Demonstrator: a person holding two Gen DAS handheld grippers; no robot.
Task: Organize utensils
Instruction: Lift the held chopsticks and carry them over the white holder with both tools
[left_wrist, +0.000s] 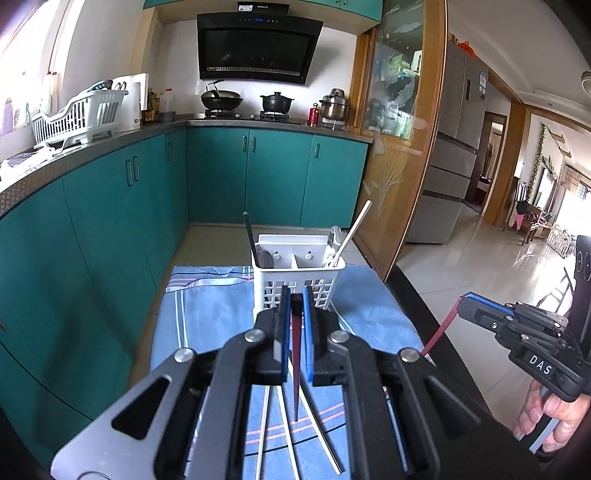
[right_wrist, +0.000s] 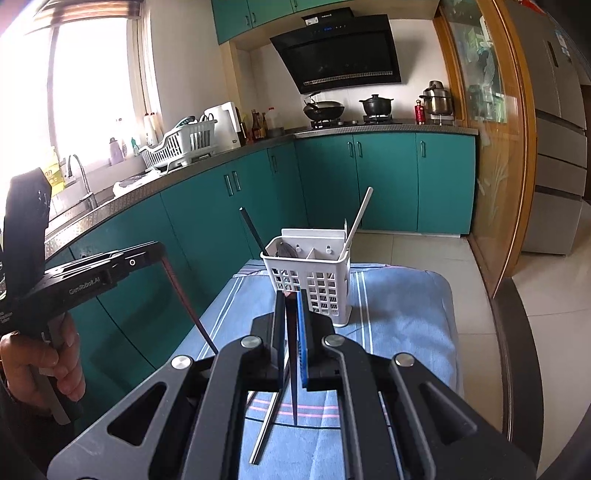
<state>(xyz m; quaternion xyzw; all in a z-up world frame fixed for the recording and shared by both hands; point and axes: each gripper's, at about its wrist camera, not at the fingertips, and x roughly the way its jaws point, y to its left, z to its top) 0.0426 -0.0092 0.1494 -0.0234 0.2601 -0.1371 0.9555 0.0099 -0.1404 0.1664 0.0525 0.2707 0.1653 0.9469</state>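
The jaws of the left gripper (left_wrist: 295, 295) are seen pressed nearly together on a dark red chopstick (left_wrist: 296, 354), which is clamped near its thick end and hangs tip-down between the pads. The jaws of the right gripper (right_wrist: 291, 297) are likewise drawn almost shut on a second dark chopstick (right_wrist: 293, 369), gripped near its top and hanging downward.

Both grippers are pointed forward and tilted moderately downward toward a white utensil caddy (left_wrist: 297, 284), which is seen at twelve o'clock just beyond each pair of fingertips. In the left wrist view the right gripper (left_wrist: 466, 303) is seen at three o'clock, held by a hand (left_wrist: 543, 413) at four o'clock, its chopstick (left_wrist: 441, 326) slanting down from the pads. In the right wrist view the left gripper (right_wrist: 159, 251) is seen at nine o'clock, held by a hand (right_wrist: 40, 365) at eight o'clock.

The caddy is stood upright on a blue striped cloth (left_wrist: 199, 317) and is divided into compartments. A dark chopstick (left_wrist: 251, 236) is leaned in the left compartment beside a dark utensil that cannot be identified; a white chopstick (left_wrist: 352, 232) is leaned from the right compartment toward one o'clock.

Pale chopsticks (left_wrist: 284, 432) are left lying on the cloth beneath the left gripper. Open cloth is seen on both sides of the caddy; the cloth's right edge is bordered by a dark table rim (left_wrist: 417, 295), with teal cabinets (left_wrist: 110, 221) from nine to eleven o'clock.
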